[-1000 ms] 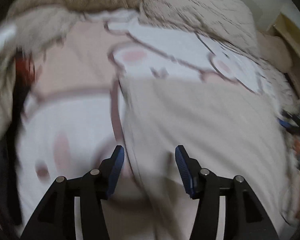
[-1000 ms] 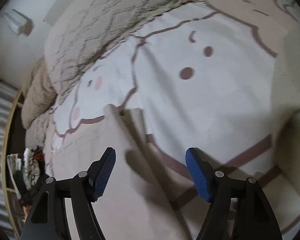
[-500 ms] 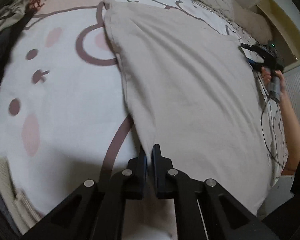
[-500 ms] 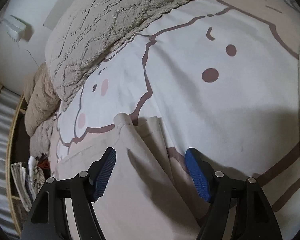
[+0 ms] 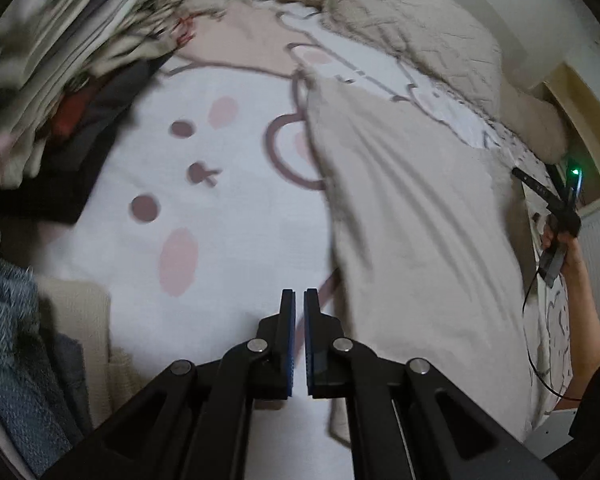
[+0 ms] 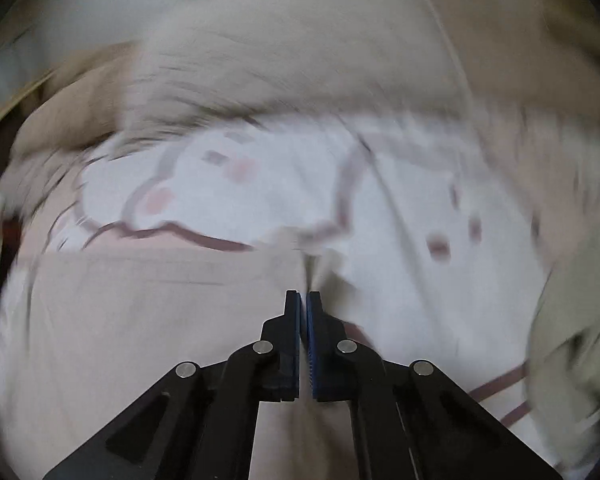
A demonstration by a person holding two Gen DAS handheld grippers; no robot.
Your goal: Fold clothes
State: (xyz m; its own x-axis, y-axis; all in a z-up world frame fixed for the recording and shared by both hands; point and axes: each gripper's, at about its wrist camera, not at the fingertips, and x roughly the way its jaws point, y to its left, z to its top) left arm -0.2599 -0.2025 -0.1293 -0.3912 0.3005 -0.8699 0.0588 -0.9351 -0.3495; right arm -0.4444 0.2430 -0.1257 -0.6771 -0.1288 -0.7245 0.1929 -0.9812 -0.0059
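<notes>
A beige garment (image 5: 420,220) lies spread on the cartoon-print bedsheet (image 5: 220,208), reaching from near to far on the right. My left gripper (image 5: 299,300) is shut at the garment's near left edge, and the cloth runs in under its right finger. The right gripper (image 5: 520,176), held in a hand (image 5: 568,252), sits at the garment's far right corner. In the blurred right wrist view that gripper (image 6: 303,300) is shut, with a puckered fold of the beige garment (image 6: 140,320) rising into its tips.
A heap of mixed clothes (image 5: 80,60) fills the upper left. A blue knit item (image 5: 12,340) and a cream folded piece (image 5: 76,308) lie at the lower left. A fluffy beige blanket (image 5: 412,28) borders the back, with yellowish furniture (image 5: 580,92) at the far right.
Both grippers went from open to shut on the beige garment, the left first, the right just now. The left drew back along the edge; the right rolled and its view has blurred.
</notes>
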